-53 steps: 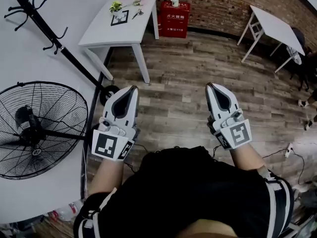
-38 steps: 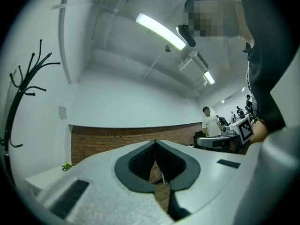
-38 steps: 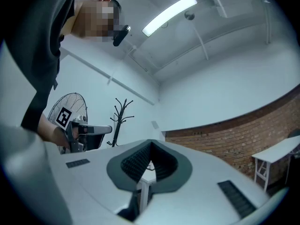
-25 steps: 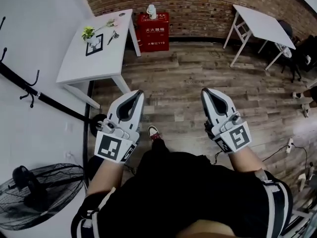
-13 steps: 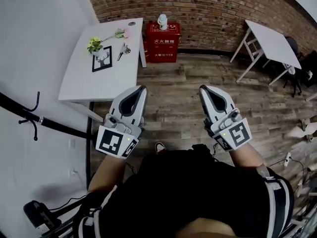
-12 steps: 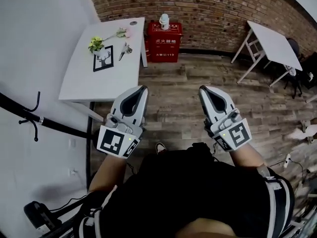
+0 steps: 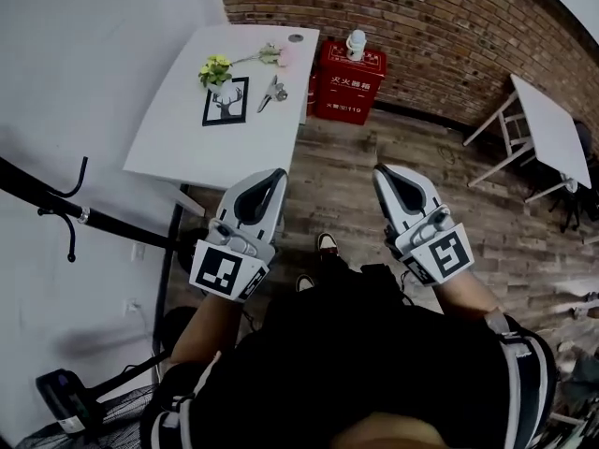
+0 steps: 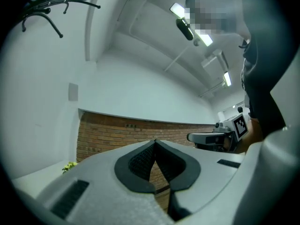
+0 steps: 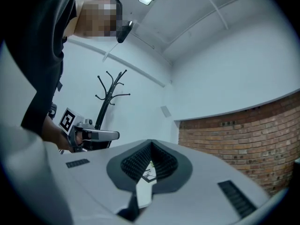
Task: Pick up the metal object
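The metal object (image 7: 272,93), a small plier-like tool, lies on the white table (image 7: 197,143) at the upper left of the head view, beside a framed picture (image 7: 225,101) and a small green plant (image 7: 214,67). My left gripper (image 7: 278,173) and right gripper (image 7: 379,170) are held side by side above the wooden floor, short of the table's near edge, both pointing forward. Each is shut with nothing between its jaws. In the left gripper view the left gripper (image 8: 154,142) has its tips touching, and the right gripper (image 9: 150,142) likewise in its own view.
A red fire-equipment box (image 7: 346,82) stands against the brick wall (image 7: 440,26) right of the table. A black coat rack pole (image 7: 65,211) leans at the left, and a fan's base (image 7: 56,396) sits at the bottom left. Another white table (image 7: 552,129) stands at the right.
The table with the metal object has come nearer and shifted right in the head view as the person walks. Both grippers keep the same shut pose in front of the body.
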Action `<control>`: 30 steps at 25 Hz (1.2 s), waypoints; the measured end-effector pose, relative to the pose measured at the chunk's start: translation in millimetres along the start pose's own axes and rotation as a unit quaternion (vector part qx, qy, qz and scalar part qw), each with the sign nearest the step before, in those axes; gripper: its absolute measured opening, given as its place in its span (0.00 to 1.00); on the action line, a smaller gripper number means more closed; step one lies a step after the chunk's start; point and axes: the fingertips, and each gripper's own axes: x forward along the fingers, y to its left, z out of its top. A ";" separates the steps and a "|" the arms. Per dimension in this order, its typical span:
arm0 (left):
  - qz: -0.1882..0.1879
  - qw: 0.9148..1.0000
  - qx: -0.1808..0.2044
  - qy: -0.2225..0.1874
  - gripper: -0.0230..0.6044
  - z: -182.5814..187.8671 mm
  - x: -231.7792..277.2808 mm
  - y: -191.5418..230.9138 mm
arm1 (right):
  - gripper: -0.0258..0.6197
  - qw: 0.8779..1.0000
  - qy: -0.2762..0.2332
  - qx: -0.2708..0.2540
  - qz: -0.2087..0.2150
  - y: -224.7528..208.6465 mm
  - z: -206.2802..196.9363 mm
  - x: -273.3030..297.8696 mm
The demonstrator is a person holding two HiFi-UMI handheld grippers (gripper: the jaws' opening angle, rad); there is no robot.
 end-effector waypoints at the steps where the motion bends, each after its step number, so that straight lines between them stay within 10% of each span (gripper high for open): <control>1: 0.005 1.000 0.000 0.003 0.05 -2.8 4.7 5.2 | 0.03 1.000 -0.002 0.000 0.005 -5.2 -3.5 8.0; 20: 0.095 0.992 0.046 0.063 0.05 -47.4 160.0 120.0 | 0.03 0.991 -0.027 0.024 0.128 -158.8 -61.1 182.5; 30: 0.131 0.988 0.045 0.067 0.05 -52.4 167.5 163.6 | 0.03 0.987 -0.031 0.036 0.156 -165.7 -74.9 228.0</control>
